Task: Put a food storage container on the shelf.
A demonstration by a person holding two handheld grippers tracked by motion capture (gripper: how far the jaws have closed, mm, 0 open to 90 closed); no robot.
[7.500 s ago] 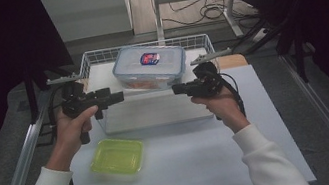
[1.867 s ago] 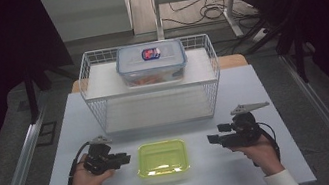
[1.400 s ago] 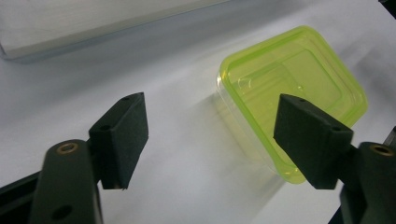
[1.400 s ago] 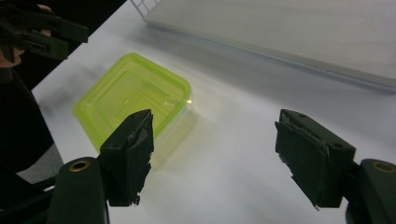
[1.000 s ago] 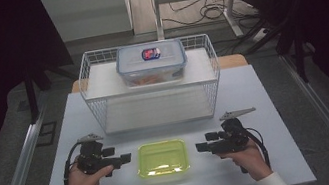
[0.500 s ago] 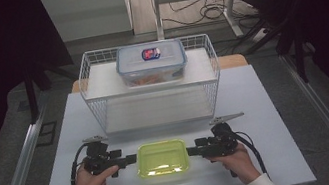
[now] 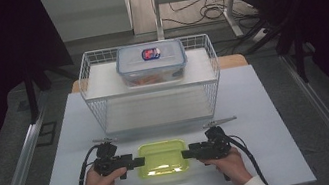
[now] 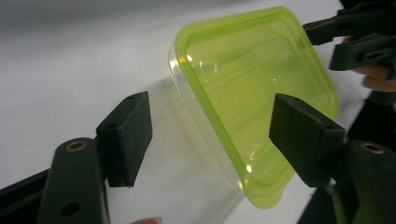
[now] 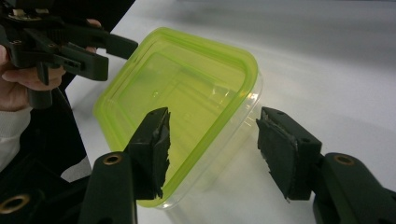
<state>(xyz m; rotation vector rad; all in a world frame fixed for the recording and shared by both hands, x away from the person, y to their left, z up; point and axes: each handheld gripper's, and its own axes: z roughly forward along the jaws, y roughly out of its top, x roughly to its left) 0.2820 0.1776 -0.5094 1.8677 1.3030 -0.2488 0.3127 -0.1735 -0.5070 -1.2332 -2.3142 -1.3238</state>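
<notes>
Light, thin, slippery green-lidded plastic container [image 7: 162, 157] probably flexes; grip opposite rims. Left gripper [image 8: 210, 135] and right gripper [image 9: 212, 149] have been closing, jaws part-open, astride, not pressing.

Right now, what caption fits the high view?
Two grippers, left gripper and right gripper, closing on a green-lidded box before a wire basket.

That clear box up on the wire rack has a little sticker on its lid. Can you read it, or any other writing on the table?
Sticker on the lidded box: a red and blue patch, too small and blurred to read.
Green-lidded container: no writing on it.
Wire rack and table: no writing on them.
</notes>
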